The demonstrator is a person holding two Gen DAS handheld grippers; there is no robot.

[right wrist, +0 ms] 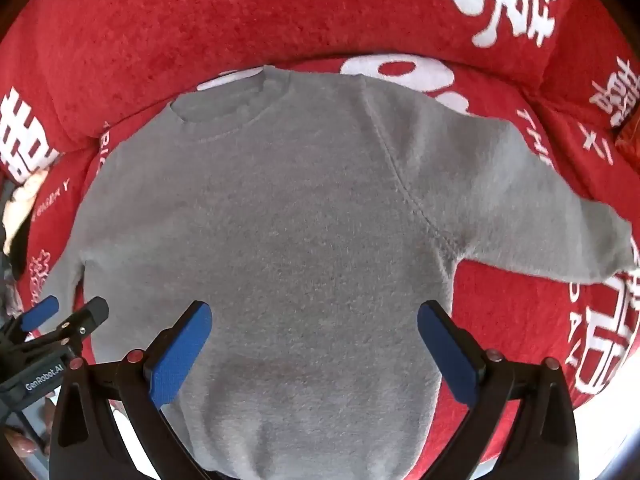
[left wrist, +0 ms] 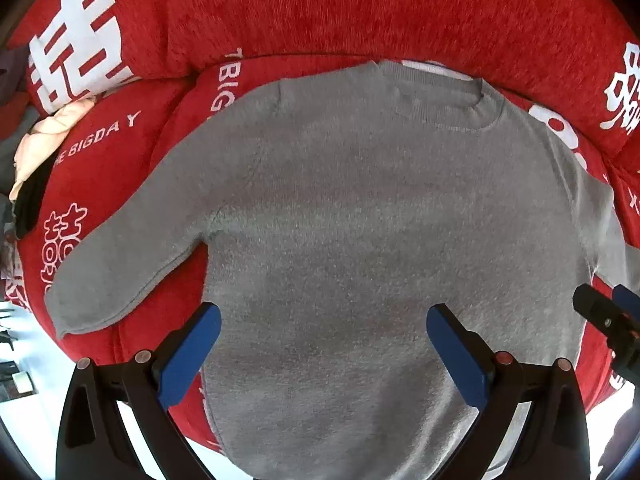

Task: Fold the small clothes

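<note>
A small grey knit sweater (left wrist: 352, 208) lies flat and spread out on a red sofa seat, collar at the far end, both sleeves out to the sides. It also fills the right wrist view (right wrist: 280, 220). My left gripper (left wrist: 324, 328) is open and empty, hovering over the sweater's lower body near its left edge. My right gripper (right wrist: 314, 328) is open and empty over the lower body near its right edge. The left sleeve (left wrist: 120, 264) and right sleeve (right wrist: 540, 208) lie flat. The hem is hidden below the grippers.
The red sofa (left wrist: 320, 8) has white printed characters and a back cushion behind the collar. A cream and black pile of clothes (left wrist: 36, 152) lies at the far left. The right gripper shows at the left wrist view's right edge (left wrist: 612, 320). White floor (left wrist: 24, 420) lies below the seat's front edge.
</note>
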